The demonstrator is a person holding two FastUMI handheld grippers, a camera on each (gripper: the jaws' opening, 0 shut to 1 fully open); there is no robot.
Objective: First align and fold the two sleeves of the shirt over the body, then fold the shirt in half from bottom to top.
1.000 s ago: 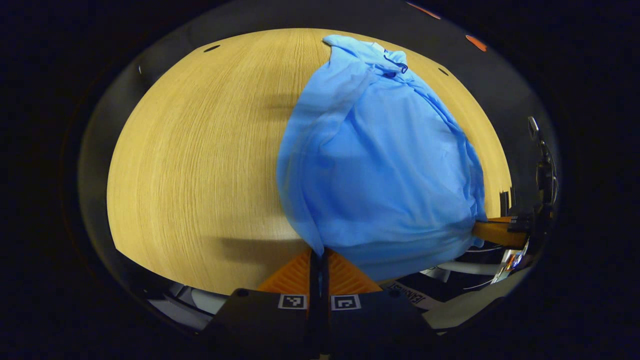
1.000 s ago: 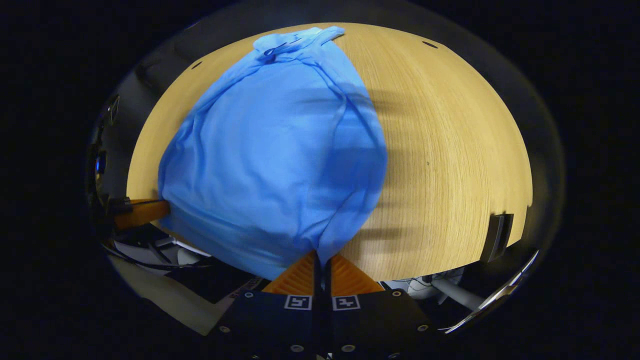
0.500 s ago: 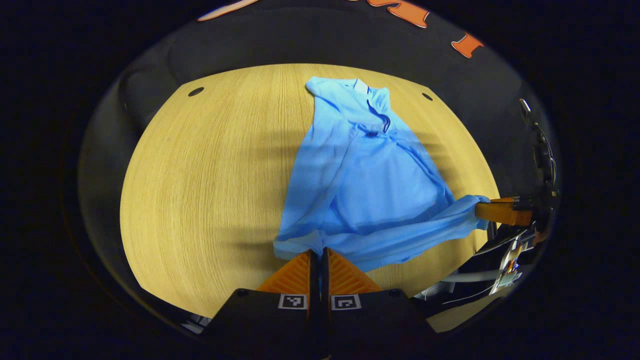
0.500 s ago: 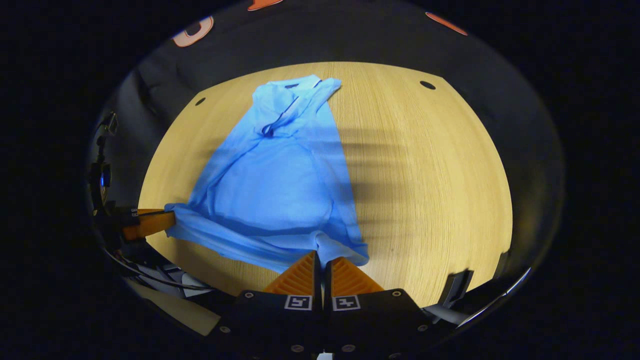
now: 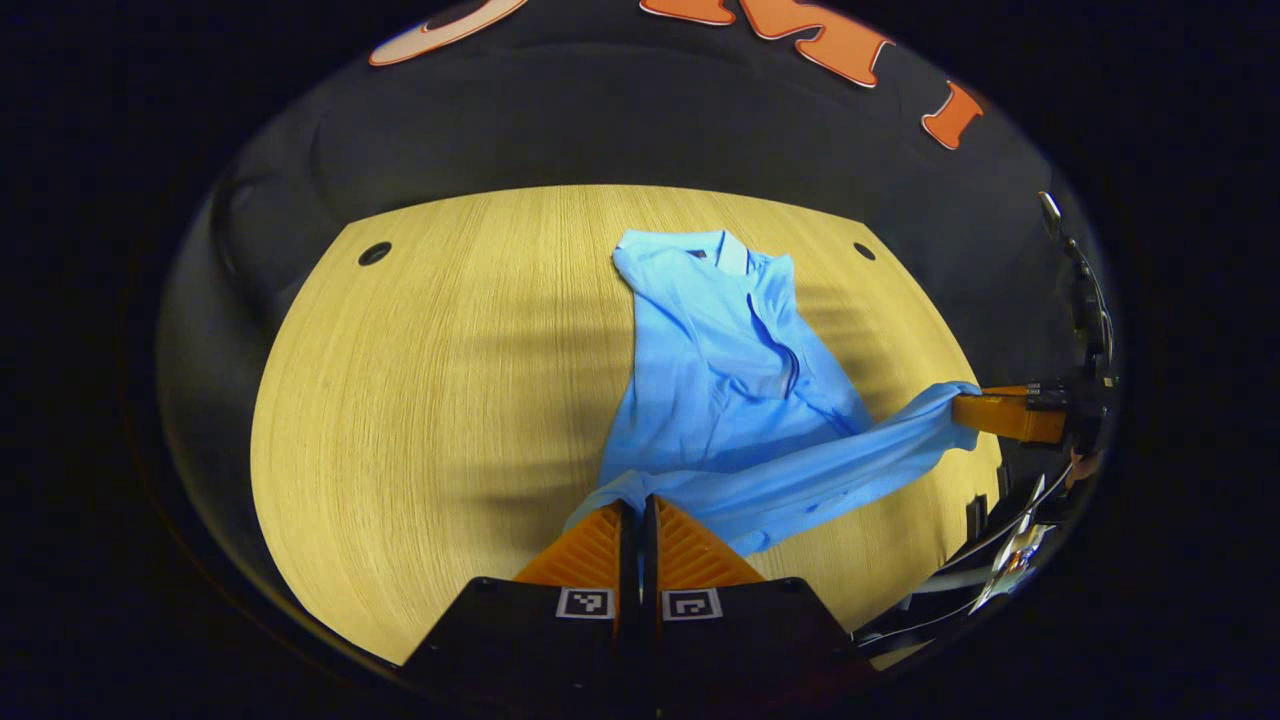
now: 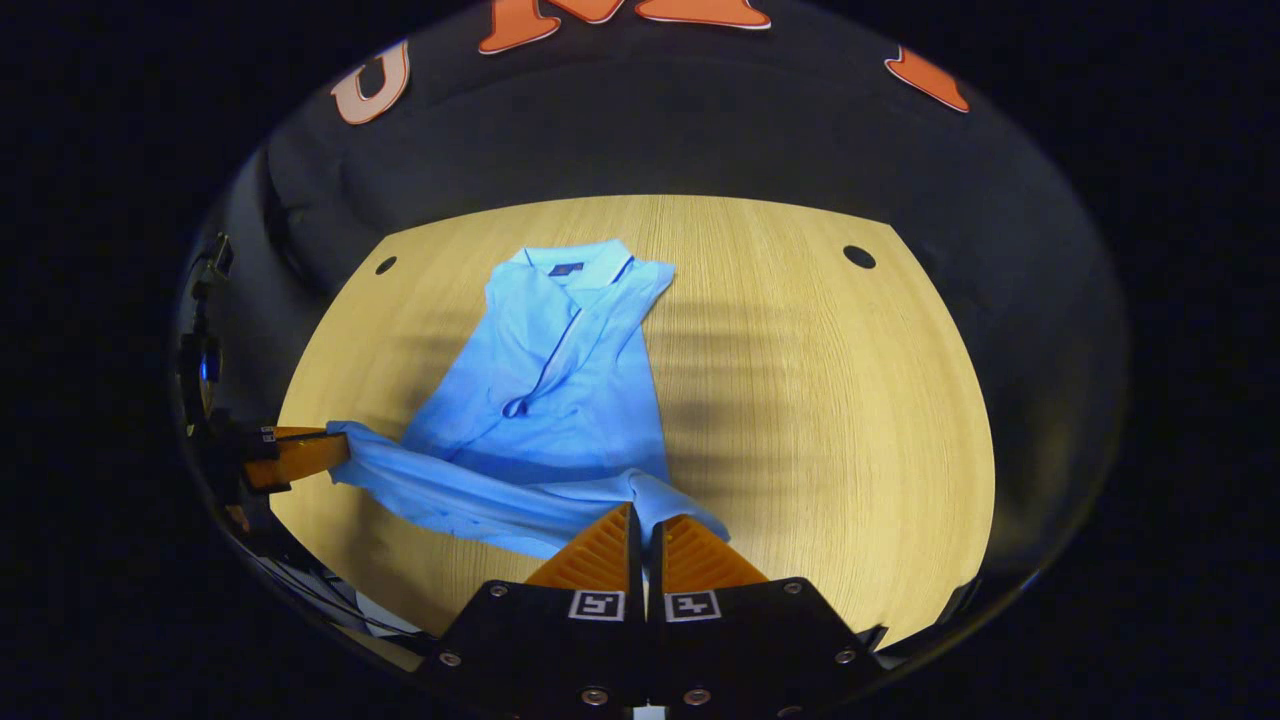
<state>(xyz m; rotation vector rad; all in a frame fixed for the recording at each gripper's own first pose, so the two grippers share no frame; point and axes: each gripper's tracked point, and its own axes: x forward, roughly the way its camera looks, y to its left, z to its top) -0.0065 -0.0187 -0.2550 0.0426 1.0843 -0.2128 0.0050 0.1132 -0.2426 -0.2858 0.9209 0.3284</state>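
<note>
The left gripper (image 5: 636, 505) has its two fingers pressed together on one bottom corner of the blue shirt (image 5: 730, 380), and the right gripper (image 6: 643, 512) is clamped the same way on the other bottom corner; each also shows from the side in the other's view, the right gripper at the right rim of the left gripper view and the left gripper at the left rim of the right gripper view. Between the two pinched corners the hem (image 6: 470, 495) runs as a raised band, lifted off the wood, while the rest of the shirt lies flat beyond it, narrowed with its sides folded in, the collar (image 6: 572, 265) at the far end pointing toward the back edge of the table (image 5: 420, 380). There is one shirt and there are two grippers. The wooden tabletop has wide bare room on the outer side of each gripper, and bare wood also lies between the collar and the far edge. Two dark round holes (image 6: 858, 257) sit near the far corners of the tabletop. Behind the table hangs the black cloth wall (image 6: 640, 130) of the booth.
</note>
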